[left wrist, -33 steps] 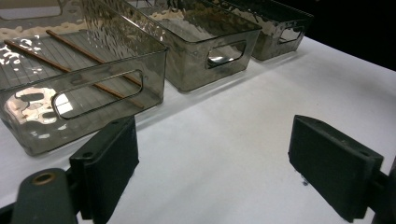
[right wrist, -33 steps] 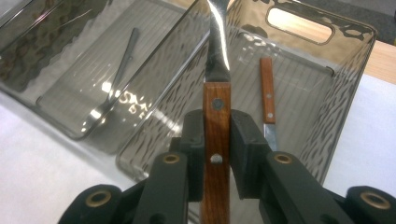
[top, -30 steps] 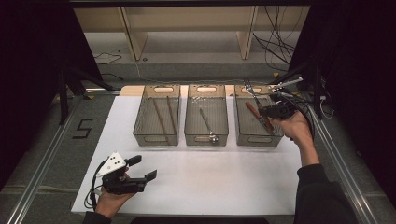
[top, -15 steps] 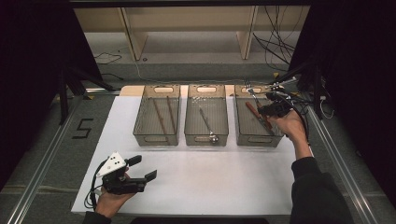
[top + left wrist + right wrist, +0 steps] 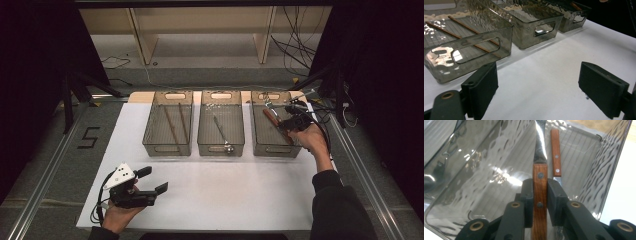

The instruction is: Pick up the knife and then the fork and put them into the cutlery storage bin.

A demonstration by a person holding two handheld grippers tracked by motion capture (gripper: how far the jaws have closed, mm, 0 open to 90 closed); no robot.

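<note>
My right gripper (image 5: pixel 539 192) is shut on the wooden handle of a knife (image 5: pixel 539 182), whose steel blade points away into the right-hand clear bin (image 5: pixel 599 182). A second wooden-handled knife (image 5: pixel 555 155) lies on that bin's floor just to the right of the blade. In the high view the right gripper (image 5: pixel 286 123) hangs over the right bin (image 5: pixel 272 146). My left gripper (image 5: pixel 155 180) rests low over the white mat at the front left. Its jaws stand open with nothing between them (image 5: pixel 544 87).
Three clear bins stand in a row at the back of the white mat (image 5: pixel 225 195). The left bin (image 5: pixel 167 146) holds two wooden sticks (image 5: pixel 175 122); the middle bin (image 5: pixel 221 146) holds a metal utensil (image 5: pixel 220 130). Cables lie behind the right bin.
My right hand has come down and slightly left with the knife, lower into the right bin. The left gripper has stayed where it was.
</note>
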